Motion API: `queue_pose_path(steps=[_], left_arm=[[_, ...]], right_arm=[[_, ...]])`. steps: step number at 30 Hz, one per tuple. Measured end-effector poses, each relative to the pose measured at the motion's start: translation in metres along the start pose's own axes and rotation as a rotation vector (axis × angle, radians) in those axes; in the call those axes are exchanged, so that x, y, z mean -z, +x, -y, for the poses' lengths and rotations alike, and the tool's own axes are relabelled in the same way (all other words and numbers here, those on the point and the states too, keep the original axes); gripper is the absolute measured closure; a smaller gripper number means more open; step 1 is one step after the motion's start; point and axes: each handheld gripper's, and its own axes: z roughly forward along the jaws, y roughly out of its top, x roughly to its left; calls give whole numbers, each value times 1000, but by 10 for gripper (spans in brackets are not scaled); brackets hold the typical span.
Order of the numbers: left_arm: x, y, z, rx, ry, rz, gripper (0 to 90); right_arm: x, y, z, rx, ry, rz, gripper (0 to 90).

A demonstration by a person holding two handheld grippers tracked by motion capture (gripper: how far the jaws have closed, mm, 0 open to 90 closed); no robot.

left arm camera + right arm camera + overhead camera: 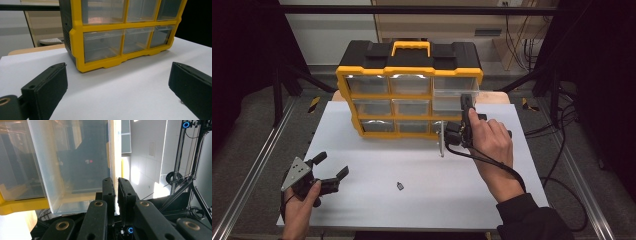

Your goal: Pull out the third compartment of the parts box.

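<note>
A yellow and black drawer cabinet with clear drawers stands at the back of the white table. Its top-right drawer is pulled partly out. My right gripper is shut on that drawer's front edge. In the right gripper view the black jaws pinch the thin clear wall of the drawer. My left gripper rests near the table's front left corner, open and holding nothing. In the left gripper view its jaws stand wide apart facing the cabinet.
A small dark part lies on the table in front of the cabinet. A thin clear piece sticks out by the cabinet's bottom-right drawer. Black frame posts and cables flank the table on both sides.
</note>
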Motion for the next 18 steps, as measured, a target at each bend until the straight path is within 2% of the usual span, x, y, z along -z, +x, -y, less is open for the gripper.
queue_pose_path(steps=[18], left_arm=[[0, 0, 0, -1, 0, 0, 19]], right_arm=[[4, -2, -1, 9, 0, -15, 847]])
